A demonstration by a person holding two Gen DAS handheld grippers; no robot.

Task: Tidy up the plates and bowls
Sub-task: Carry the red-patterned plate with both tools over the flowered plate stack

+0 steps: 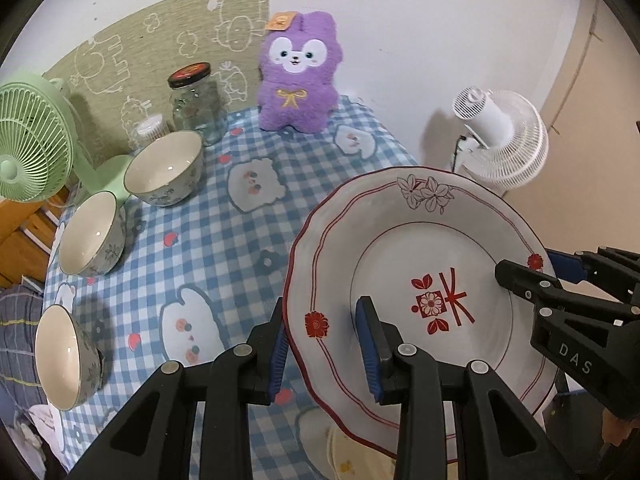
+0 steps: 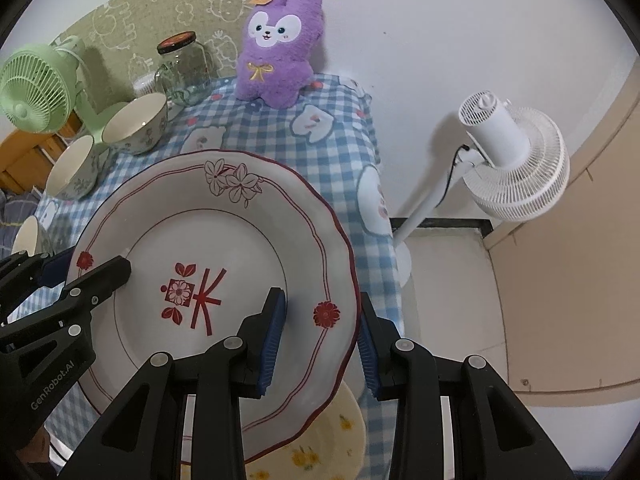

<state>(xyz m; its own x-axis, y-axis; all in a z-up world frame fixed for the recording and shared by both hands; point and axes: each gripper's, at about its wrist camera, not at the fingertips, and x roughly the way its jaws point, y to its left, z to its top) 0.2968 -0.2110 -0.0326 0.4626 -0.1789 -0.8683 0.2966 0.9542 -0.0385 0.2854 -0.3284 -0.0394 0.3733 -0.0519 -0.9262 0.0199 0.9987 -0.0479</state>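
the left gripper (image 1: 325,344) clamps the white plate (image 1: 416,248) by one rim, a jaw on each face. the right gripper (image 2: 322,340) clamps the opposite rim likewise.

A purple plush rabbit (image 1: 298,76), glass jar (image 1: 196,104) and green fan (image 1: 32,140) stand on the checked tablecloth (image 1: 208,256).

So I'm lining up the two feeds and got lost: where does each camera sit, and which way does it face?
Left wrist: on the left gripper, looking down its fingers at the plate's left rim; the right gripper enters from the right.
Right wrist: on the right gripper, looking down at the plate's right rim; the left gripper enters from the left.
Shared: plate, bowls, purple plush, white fan.
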